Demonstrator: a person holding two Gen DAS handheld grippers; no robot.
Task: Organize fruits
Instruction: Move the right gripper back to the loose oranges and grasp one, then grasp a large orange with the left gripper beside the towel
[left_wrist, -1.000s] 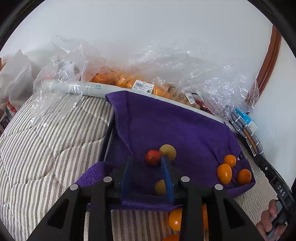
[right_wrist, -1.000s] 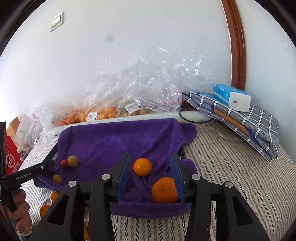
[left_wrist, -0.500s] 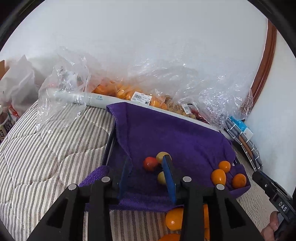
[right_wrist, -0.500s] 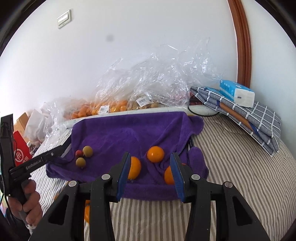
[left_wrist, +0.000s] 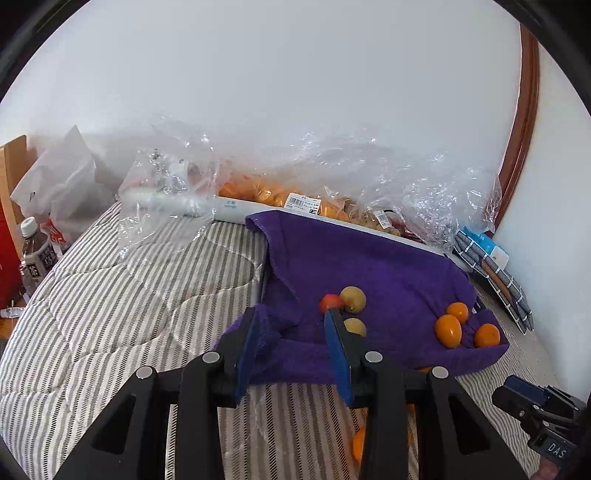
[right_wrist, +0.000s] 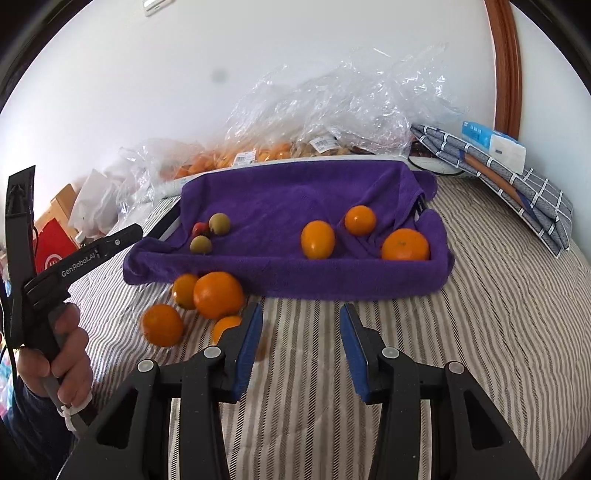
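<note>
A tray lined with a purple towel (right_wrist: 288, 273) lies on the striped bed. At its right end sit three oranges (right_wrist: 317, 239). At its left end sit a small red fruit (right_wrist: 199, 229) and two yellow-green ones (right_wrist: 219, 223). Several loose oranges (right_wrist: 218, 294) lie on the bed before the tray's front left corner. My right gripper (right_wrist: 301, 314) hovers open and empty over the bed, short of the tray's front edge. My left gripper (left_wrist: 291, 321) is open and empty near the towel's front left corner, with the small fruits (left_wrist: 352, 299) just beyond its right finger.
Clear plastic bags of oranges (left_wrist: 266, 192) line the white wall behind the tray. A folded checked cloth (right_wrist: 517, 184) with a tissue box (right_wrist: 493, 146) lies at the right. A bottle (left_wrist: 35, 254) and a white bag (left_wrist: 62, 181) stand off the bed's left side.
Both grippers have drawn back from the tray. The right one, which hung over the oranges in the tray, is now over bare bed, and the loose oranges have come into view.
</note>
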